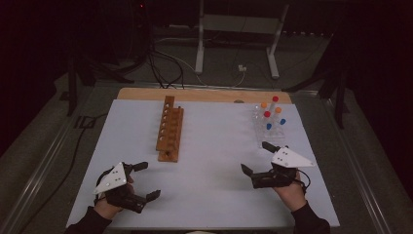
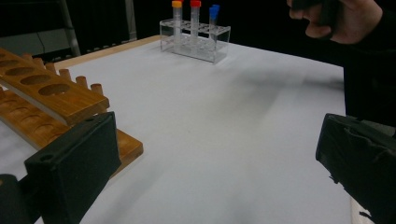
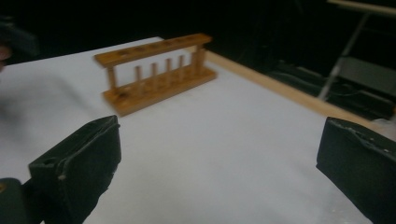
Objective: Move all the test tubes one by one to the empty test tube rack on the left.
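A wooden test-tube rack (image 1: 170,129) (image 2: 51,100) (image 3: 156,72) with a row of holes and pegs stands empty at the table's middle left. At the far right sits a clear plastic rack (image 1: 269,127) (image 2: 196,39) that holds several capped tubes, with red, orange and blue caps. My left gripper (image 1: 147,180) (image 2: 215,172) rests open near the front left edge, its jaws wide apart with nothing between them. Near the front right my right gripper (image 1: 257,157) (image 3: 219,172) is open too, just in front of the clear rack.
The white table top (image 1: 214,161) has a wooden strip (image 1: 204,94) along its far edge. Beyond it are dark floor, cables and the metal legs of another table (image 1: 236,44). A hand with the other gripper (image 2: 336,18) shows at the top right of the left gripper view.
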Demonstrator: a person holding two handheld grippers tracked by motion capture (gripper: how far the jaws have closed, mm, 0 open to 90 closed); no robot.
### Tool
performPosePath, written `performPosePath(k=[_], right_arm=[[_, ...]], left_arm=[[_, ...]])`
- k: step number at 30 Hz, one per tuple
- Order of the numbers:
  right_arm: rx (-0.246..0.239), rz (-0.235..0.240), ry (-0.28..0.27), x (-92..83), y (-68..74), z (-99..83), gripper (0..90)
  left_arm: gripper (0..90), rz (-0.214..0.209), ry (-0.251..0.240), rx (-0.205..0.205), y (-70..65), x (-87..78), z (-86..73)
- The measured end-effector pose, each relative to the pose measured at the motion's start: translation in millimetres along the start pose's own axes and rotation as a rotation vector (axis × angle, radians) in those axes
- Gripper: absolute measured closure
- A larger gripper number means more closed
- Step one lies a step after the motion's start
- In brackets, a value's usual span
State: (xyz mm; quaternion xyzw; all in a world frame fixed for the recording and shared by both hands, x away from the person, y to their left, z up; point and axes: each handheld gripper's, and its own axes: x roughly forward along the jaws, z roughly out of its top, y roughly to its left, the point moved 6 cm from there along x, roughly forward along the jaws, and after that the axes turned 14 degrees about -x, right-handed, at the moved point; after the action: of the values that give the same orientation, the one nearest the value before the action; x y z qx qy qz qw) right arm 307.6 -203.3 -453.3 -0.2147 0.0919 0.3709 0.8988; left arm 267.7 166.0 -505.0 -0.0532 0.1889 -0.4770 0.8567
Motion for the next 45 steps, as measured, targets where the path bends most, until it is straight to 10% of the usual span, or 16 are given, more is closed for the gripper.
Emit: performPosePath(k=[27, 45], right_arm=[[0.159, -0.213, 0.15, 25.3, -87.6, -35.4, 4.0], [0.209, -0.302, 0.328, 49.1, -106.4, -66.6, 52.6]], left_arm=[[0.5, -0.006, -0.008, -0.011, 0.1, -0.3, 0.6], [0.5, -0.007, -0.006, -0.012, 0.2, -0.7, 0.4]])
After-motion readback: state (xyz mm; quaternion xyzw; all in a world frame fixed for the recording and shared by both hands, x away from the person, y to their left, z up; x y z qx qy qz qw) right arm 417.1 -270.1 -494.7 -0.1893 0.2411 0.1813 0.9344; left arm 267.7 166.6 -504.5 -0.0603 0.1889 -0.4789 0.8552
